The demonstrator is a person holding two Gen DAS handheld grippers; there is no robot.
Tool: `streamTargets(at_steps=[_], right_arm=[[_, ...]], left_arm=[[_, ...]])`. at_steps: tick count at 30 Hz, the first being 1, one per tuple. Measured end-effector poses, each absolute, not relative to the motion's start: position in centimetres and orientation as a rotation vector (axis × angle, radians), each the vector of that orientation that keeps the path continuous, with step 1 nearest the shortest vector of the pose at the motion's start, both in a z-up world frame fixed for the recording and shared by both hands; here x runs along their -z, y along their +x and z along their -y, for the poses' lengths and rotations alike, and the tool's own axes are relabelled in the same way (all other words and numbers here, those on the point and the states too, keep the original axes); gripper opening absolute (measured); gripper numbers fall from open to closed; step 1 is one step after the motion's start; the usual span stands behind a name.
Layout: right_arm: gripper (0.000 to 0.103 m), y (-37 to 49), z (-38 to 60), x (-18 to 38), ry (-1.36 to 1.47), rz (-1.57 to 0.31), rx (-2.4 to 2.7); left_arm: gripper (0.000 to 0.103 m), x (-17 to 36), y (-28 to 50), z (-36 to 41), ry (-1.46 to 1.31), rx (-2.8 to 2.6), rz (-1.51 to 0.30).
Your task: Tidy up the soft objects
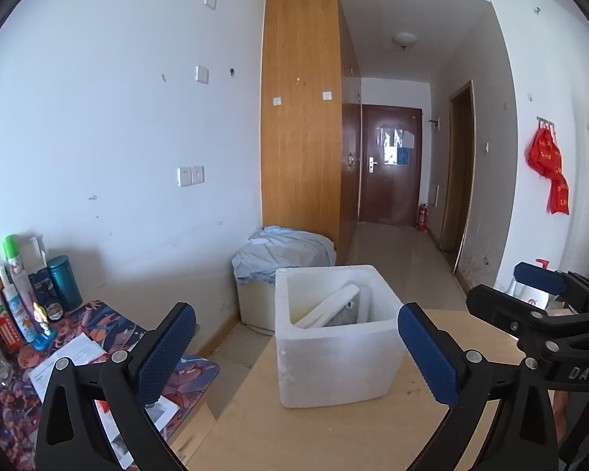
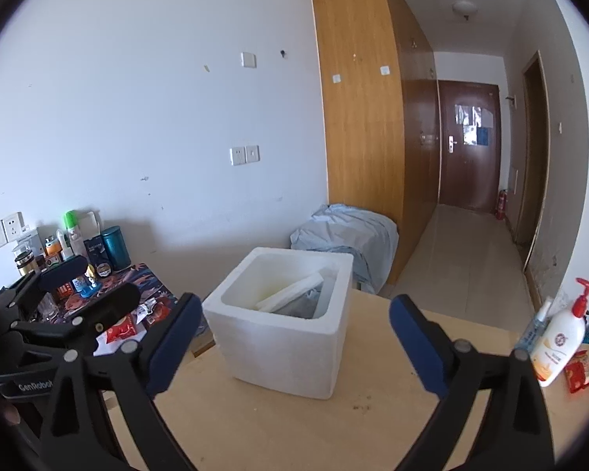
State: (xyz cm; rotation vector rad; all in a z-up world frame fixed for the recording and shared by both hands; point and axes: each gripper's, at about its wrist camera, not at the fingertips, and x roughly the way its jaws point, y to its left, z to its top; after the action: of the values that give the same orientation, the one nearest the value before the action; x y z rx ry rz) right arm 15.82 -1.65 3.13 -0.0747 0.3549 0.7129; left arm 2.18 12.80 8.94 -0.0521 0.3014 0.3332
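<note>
Counter (image 1: 333, 431) of pale wood carries everything that matters at this moment, and it is bare in front of both tools. Standing on it, toward its far edge, is the white foam box (image 1: 335, 337), open at the top, squarely ahead of both cameras. Inside it a white foam slab (image 1: 326, 306) leans at a slant against the wall, with something grey (image 1: 343, 316) tucked beneath; these seem to be the soft things already put away, though the grey item is too hidden to name.

The left gripper (image 1: 296, 349) and the right gripper (image 2: 294, 341) both frame the box from the near side, apart from it and touching nothing. Each has its jaws spread wide with nothing between the blue pads. No loose soft object shows on the bare wood near them.

My reading is that a deposit is finished and the step in hand is clearing away from the box. To do that well, keep both jaws wide and high enough to pass the rim, so no pad catches the light foam wall and drags the box toward the edge. The leaning slab looks likely to shift if the box is bumped. The lotion bottle (image 2: 557, 345) at the right also deserves a margin on any sideways swing.
</note>
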Motion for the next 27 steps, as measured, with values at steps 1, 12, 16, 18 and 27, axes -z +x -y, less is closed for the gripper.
streamTargets(at_steps=[1,12,16,18,27], right_arm=[[0.102,15.4,1.9,-3.2,-0.074,-0.349,-0.713],[0.103,11.9,4.6,-3.4,-0.063,-0.311,-0.691],[0.103,10.6,5.7,-3.5,-0.047,-0.298,-0.68],[0.103,10.0,6.0,-3.6,-0.042,-0.286,-0.671],[0.103,6.8,8.3,-3.0,-0.014,-0.235,-0.626]], left_arm=[[0.103,-9.0,1.9,-12.6,-0.05,-0.334,-0.301],[0.103,-10.0,-1.9,-10.7,-0.039,-0.329,-0.269],[0.103,-10.0,-3.1,-10.3,-0.04,-0.308,-0.26],[0.103,-10.1,-3.8,-10.0,-0.039,-0.296,-0.247],[0.103,-9.7,-6.8,-8.4,-0.045,-0.25,-0.182]])
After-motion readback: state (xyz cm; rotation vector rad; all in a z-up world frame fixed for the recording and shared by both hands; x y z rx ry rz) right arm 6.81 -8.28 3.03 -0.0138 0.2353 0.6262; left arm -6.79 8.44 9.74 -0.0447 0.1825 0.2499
